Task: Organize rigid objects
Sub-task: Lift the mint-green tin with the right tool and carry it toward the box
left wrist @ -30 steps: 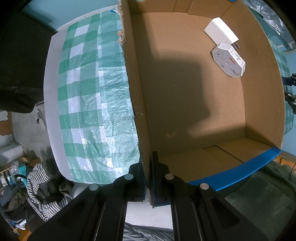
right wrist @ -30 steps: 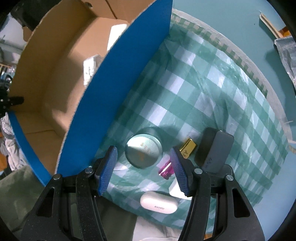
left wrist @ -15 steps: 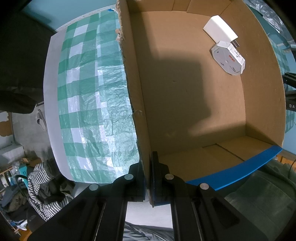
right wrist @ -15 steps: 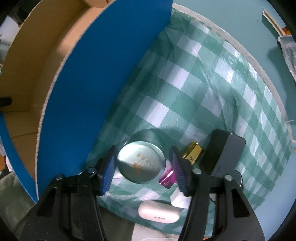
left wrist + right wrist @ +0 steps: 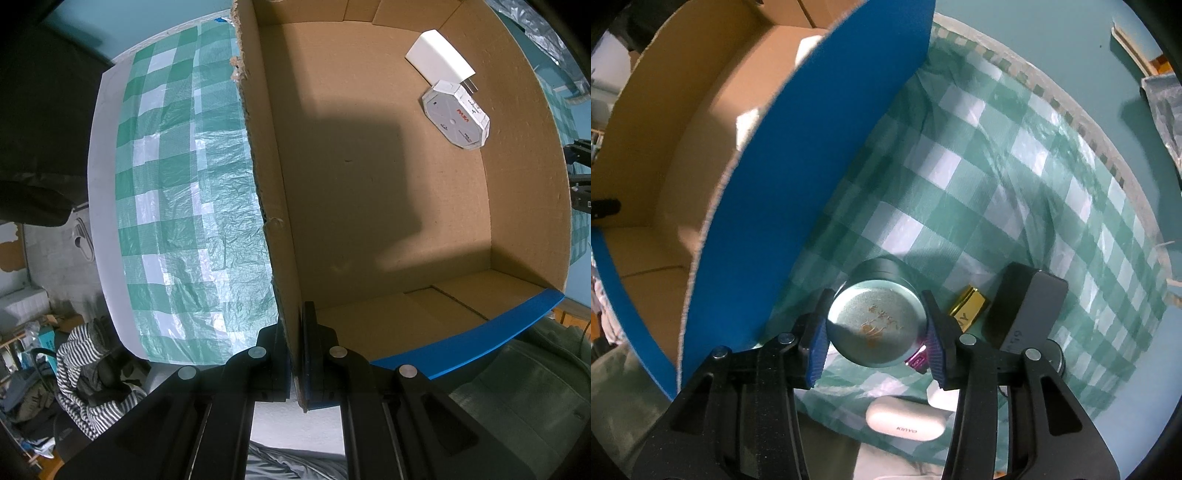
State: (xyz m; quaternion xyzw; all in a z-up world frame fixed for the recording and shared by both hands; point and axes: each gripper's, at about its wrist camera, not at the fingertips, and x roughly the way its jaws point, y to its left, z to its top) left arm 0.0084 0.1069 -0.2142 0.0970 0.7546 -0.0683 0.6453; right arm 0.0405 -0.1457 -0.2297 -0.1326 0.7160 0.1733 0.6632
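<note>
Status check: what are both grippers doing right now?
Left gripper clamped on box wall. Right gripper jaws just closing around round tin. Box's blue side close beside.

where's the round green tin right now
In the right wrist view, the round green metal tin sits on the green checked cloth between the right hand-held gripper's blue pads, beside the small gold box.

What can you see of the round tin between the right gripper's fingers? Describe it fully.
The round tin is a squat cylinder, metal by its look, with a pale green matte lid bearing a faint orange design and a darker side wall. It stands upright on the checked cloth beside the box's blue wall. The right gripper has just been closing on it, blue pads against its sides.
</note>
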